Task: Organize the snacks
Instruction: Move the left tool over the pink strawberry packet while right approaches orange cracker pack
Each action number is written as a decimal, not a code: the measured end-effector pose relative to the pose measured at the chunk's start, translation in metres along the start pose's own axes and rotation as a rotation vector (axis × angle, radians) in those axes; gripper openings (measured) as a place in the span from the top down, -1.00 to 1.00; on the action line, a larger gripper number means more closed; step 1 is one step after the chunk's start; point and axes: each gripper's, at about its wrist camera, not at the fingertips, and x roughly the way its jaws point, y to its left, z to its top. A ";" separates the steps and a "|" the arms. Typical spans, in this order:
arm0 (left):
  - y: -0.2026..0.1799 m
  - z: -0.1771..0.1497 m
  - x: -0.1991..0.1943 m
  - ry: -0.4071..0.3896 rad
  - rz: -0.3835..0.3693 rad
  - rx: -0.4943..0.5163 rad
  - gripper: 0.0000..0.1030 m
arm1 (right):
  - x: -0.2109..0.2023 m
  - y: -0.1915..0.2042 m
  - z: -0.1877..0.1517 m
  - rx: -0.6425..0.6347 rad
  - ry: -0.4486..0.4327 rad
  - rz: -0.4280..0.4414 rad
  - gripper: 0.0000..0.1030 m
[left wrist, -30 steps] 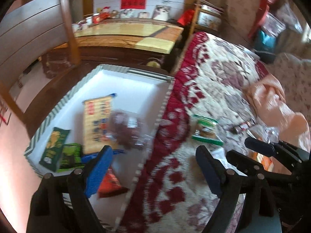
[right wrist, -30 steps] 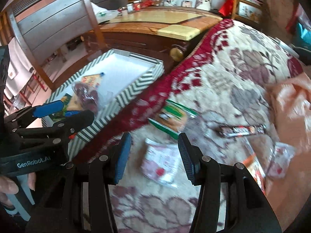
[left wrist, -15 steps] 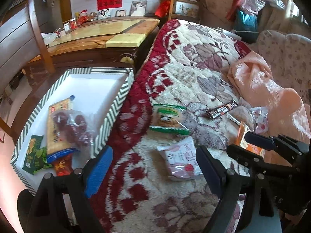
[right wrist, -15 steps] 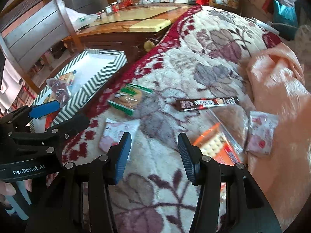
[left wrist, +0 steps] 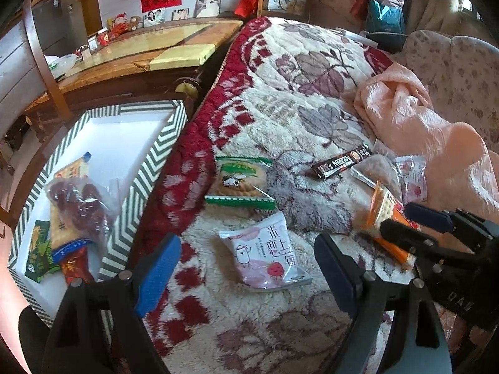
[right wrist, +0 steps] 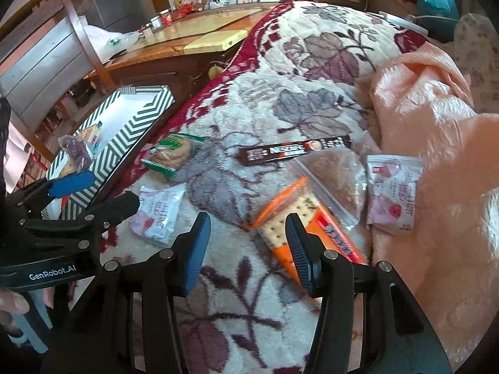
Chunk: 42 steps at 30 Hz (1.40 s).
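Loose snacks lie on a floral blanket (left wrist: 312, 118): a green biscuit packet (left wrist: 240, 180), a pink strawberry packet (left wrist: 268, 258), a Nescafe stick (left wrist: 340, 163) and an orange cracker packet (right wrist: 274, 221). My left gripper (left wrist: 246, 243) hangs open over the pink strawberry packet (right wrist: 160, 215), holding nothing. The right gripper (right wrist: 247, 221) is half open just above the orange packet (left wrist: 382, 205), its pads touching nothing. A striped box (left wrist: 156, 155) at the left holds a yellow cracker pack, a bag of red fruit (left wrist: 78, 202) and green and red packets.
A clear zip bag (right wrist: 336, 177) and a second pink packet (right wrist: 393, 190) lie beside a crumpled peach blanket (left wrist: 421, 131) on the right. A wooden table (left wrist: 140, 53) and a chair back (left wrist: 40, 62) stand behind the box. A hand (right wrist: 12, 308) grips the left handle.
Both grippers have swung right, away from the striped box and out over the blanket. The right one went from the pink packet to the orange packet. Neither gripper's opening has changed.
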 end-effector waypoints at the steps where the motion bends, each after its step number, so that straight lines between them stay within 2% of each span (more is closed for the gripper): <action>1: 0.001 0.001 0.002 0.007 -0.003 -0.007 -0.72 | -0.001 -0.004 0.000 0.006 -0.001 -0.004 0.03; 12: 0.001 0.000 0.025 0.080 -0.056 -0.034 -0.72 | -0.004 -0.030 -0.002 0.071 -0.011 -0.009 0.03; 22: -0.006 -0.005 0.050 0.135 -0.046 -0.051 -0.72 | 0.000 -0.037 -0.002 0.065 0.007 -0.022 0.03; 27: -0.004 -0.005 0.056 0.151 -0.048 -0.070 -0.72 | 0.002 -0.041 -0.001 -0.019 0.039 -0.054 0.03; 30: -0.002 -0.006 0.059 0.162 -0.051 -0.082 -0.72 | 0.005 -0.047 0.002 -0.046 0.074 -0.008 0.00; 32: 0.001 -0.006 0.061 0.167 -0.047 -0.098 -0.72 | 0.007 -0.049 0.000 -0.062 0.094 0.015 -0.20; 36: 0.004 -0.007 0.065 0.180 -0.040 -0.119 -0.72 | 0.016 -0.051 0.000 -0.107 0.141 0.039 -0.20; 42: 0.000 -0.006 0.069 0.189 -0.024 -0.113 -0.78 | 0.033 -0.039 -0.004 -0.237 0.218 -0.002 -0.25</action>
